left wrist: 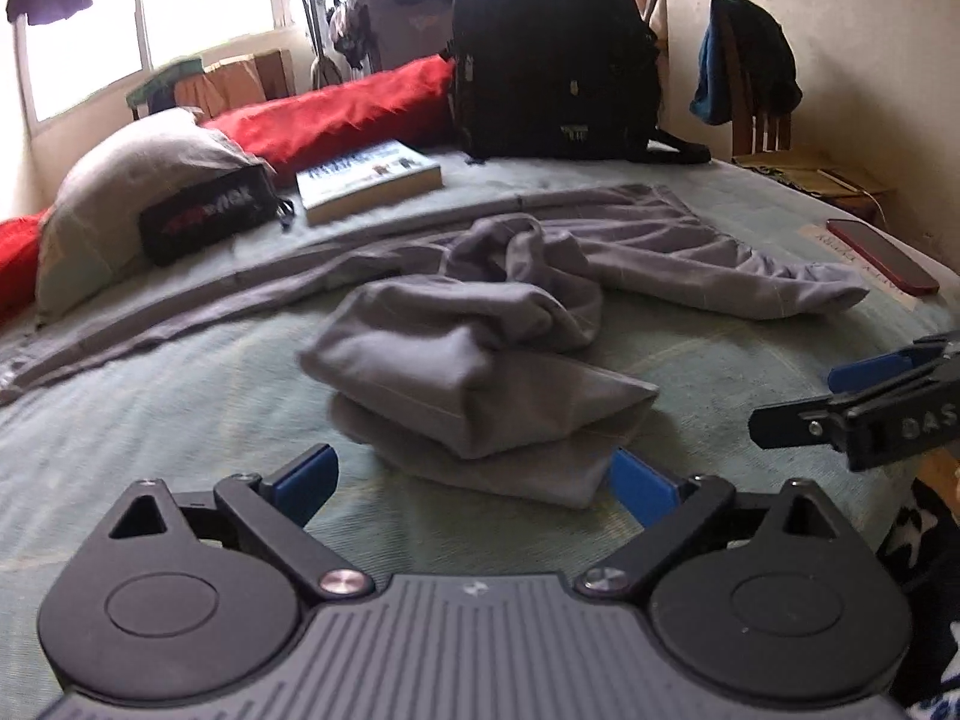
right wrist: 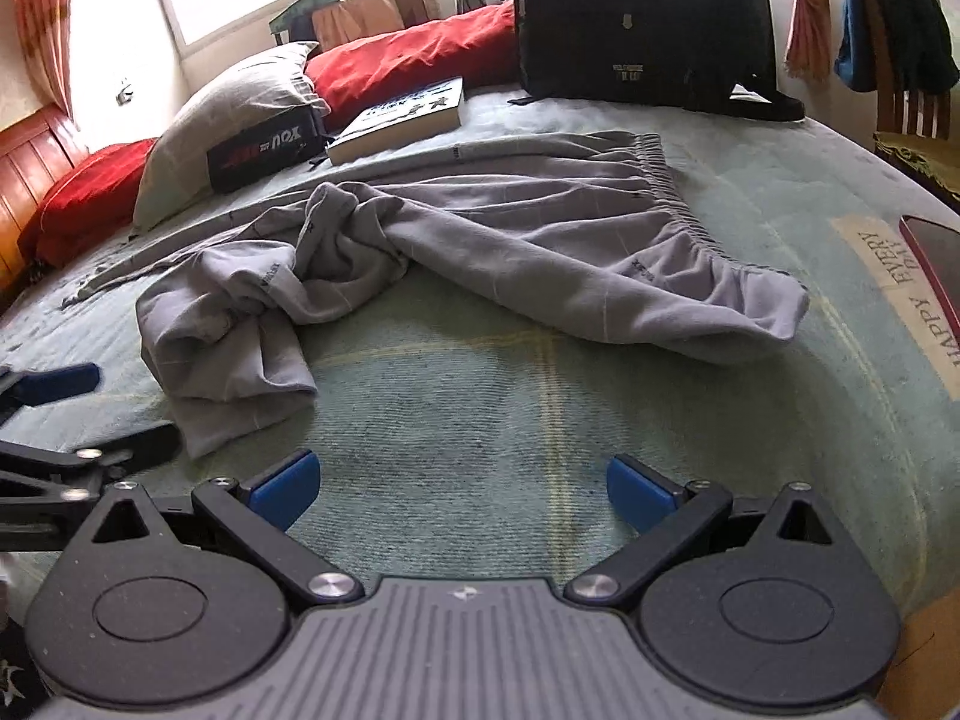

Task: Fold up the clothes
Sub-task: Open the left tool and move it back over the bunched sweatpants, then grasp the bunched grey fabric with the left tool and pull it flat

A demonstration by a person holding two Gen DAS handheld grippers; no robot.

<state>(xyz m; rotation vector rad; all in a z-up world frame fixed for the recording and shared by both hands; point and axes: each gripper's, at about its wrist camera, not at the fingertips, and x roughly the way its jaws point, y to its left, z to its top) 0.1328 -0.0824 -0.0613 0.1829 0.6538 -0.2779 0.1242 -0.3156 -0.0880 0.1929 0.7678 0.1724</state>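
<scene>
Left gripper (left wrist: 474, 483) jaws apart, bunched trouser leg (left wrist: 474, 396) just ahead; I kept right gripper (right wrist: 459, 489) spread over bare bed (right wrist: 480, 420), trousers (right wrist: 480, 228) lengthwise left-right.

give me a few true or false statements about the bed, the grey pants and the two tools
1. Both tools, the left tool and the right tool, are open and hold nothing. True.
2. The grey pants lie neatly folded in a square. False: one leg is bunched up, the waistband end is spread out.
3. A book lies on the bed beside a grey pillow. True.
4. The black backpack lies on top of the pants. False: it stands beyond them at the far side of the bed.
5. The red phone is gripped by the right tool. False: it lies on the bedcover.
</scene>
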